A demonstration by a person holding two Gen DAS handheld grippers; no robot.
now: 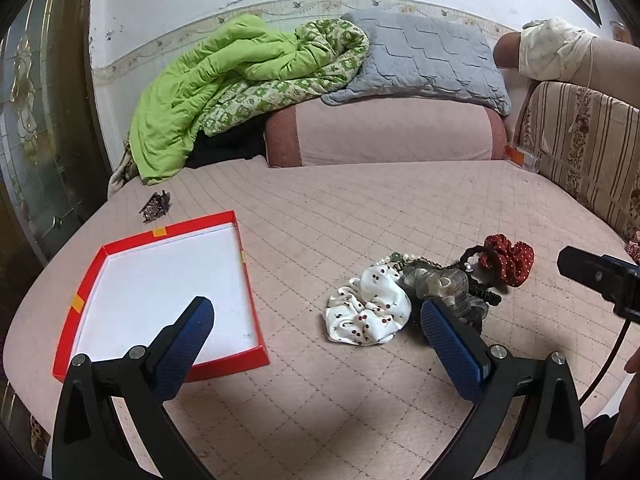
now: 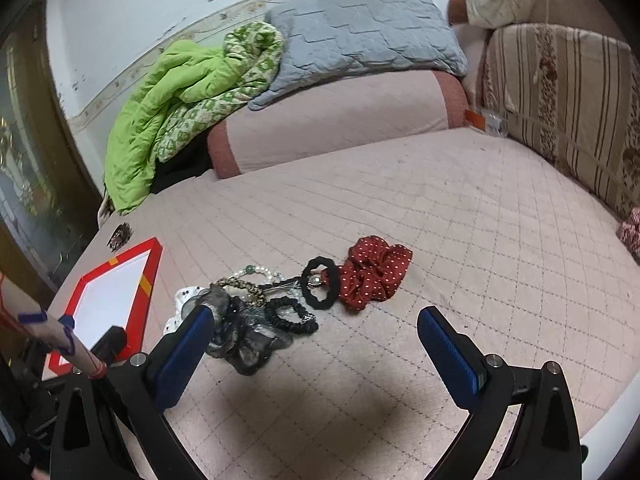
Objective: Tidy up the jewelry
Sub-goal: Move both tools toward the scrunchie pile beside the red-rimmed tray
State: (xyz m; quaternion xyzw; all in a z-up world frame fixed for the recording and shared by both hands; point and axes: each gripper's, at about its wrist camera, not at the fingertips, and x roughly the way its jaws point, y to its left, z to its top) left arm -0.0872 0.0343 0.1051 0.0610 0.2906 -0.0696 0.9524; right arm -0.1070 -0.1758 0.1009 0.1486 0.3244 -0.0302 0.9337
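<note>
Tangled hair ties (image 2: 288, 312) and a bead bracelet (image 2: 256, 272) lie heaped on the pink quilt (image 2: 460, 220) just ahead of my right claw (image 2: 312, 332), its jaws spread wide and empty. A red dotted scrunchie (image 2: 374, 272) sits beyond. My left claw (image 1: 316, 320), also parted and empty, hovers with the red tray (image 1: 160, 236) to its left and a cherry-print scrunchie (image 1: 368, 312) between its blue fingers (image 1: 452, 348).

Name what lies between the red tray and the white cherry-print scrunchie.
Nothing: in the left wrist view only bare quilted pink cover separates the red tray from the white cherry-print scrunchie.
</note>
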